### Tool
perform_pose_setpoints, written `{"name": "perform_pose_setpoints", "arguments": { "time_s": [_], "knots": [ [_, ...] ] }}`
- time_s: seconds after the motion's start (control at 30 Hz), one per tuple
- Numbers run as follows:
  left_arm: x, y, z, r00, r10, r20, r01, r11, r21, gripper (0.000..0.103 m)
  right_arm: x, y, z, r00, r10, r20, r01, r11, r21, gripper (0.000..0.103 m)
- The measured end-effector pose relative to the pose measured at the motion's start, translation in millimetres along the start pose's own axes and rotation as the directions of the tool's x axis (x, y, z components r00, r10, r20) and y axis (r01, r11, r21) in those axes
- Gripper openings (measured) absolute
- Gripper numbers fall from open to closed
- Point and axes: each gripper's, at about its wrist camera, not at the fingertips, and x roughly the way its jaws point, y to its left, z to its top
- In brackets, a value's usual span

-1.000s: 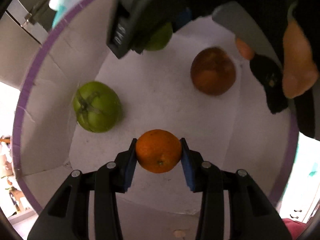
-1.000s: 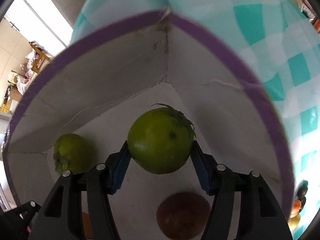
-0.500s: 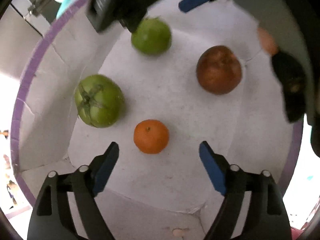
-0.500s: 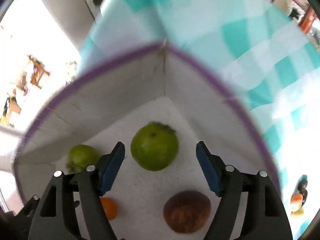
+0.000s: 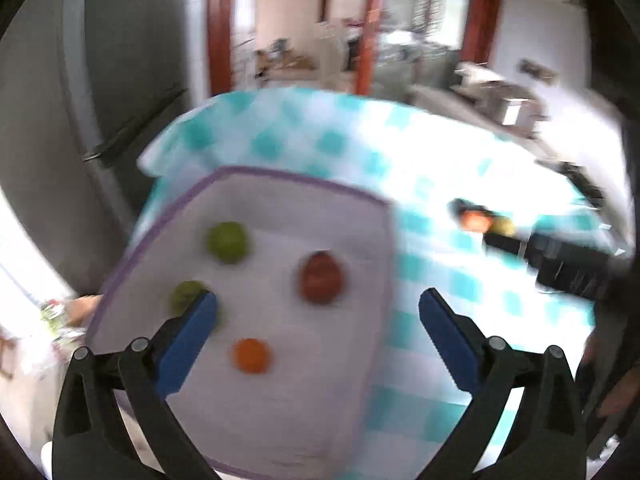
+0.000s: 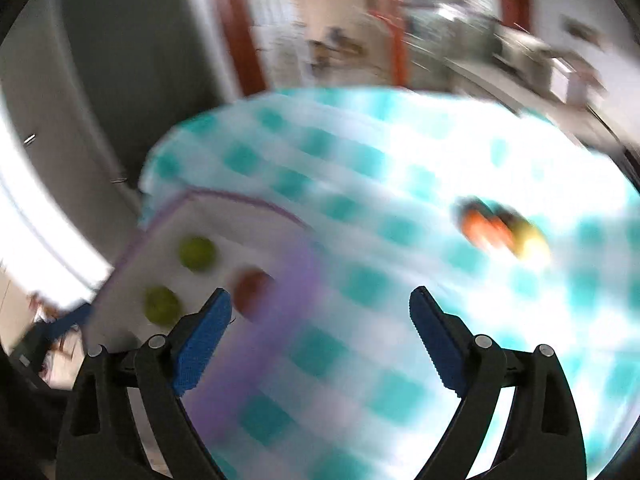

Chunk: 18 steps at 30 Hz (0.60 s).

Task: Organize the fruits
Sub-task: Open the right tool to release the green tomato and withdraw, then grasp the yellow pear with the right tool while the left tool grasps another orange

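Both claws are opening wide with nothing between them: the left gripper (image 5: 318,308) is hanging above the box (image 5: 304,188), where four fruits (image 5: 251,356) are lying apart, while the right gripper (image 6: 320,308) is facing the leftover fruit (image 6: 488,232) on the checked tablecloth (image 6: 360,160), probably next to collect.

The tabletop (image 5: 460,152) is covered by a white and teal checked cloth (image 5: 436,280) that hangs over its far left corner. At the lower left of both views, a white box with a purple rim (image 5: 296,180) sits on the cloth. Toward the right of the frame, well apart from the box, a small blurred cluster of orange and yellow fruit (image 6: 500,232) lies directly on the cloth.
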Motion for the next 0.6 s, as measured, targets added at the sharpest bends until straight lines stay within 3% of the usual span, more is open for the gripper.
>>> {"name": "perform_pose_setpoints", "arguments": {
  "time_s": [0.07,0.17,0.3,0.4,0.6],
  "knots": [
    [-7,-25,-7,0.997,-0.079,0.000,0.079,0.995,0.056,0.101,-11,-31,-23,0.999,-0.048,-0.022,0.050,0.997,0.058,0.088],
    [-14,-64,-19,0.983,-0.181,-0.036,0.184,0.965,0.187,0.101,-18,-81,-55,0.991,-0.124,-0.056,0.131,0.980,0.151,0.088],
    [0,-104,-45,0.955,-0.253,-0.157,0.289,0.915,0.282,0.101,-6,-128,-80,0.982,-0.165,-0.091,0.183,0.949,0.257,0.088],
    [26,-127,-60,0.945,-0.232,-0.232,0.303,0.887,0.348,0.101,14,-149,-78,0.977,-0.177,-0.117,0.201,0.947,0.250,0.088],
    [90,-147,-63,0.923,-0.167,-0.347,0.289,0.896,0.338,0.101,61,-185,-40,0.971,-0.200,-0.132,0.220,0.962,0.161,0.088]
  ]
}}
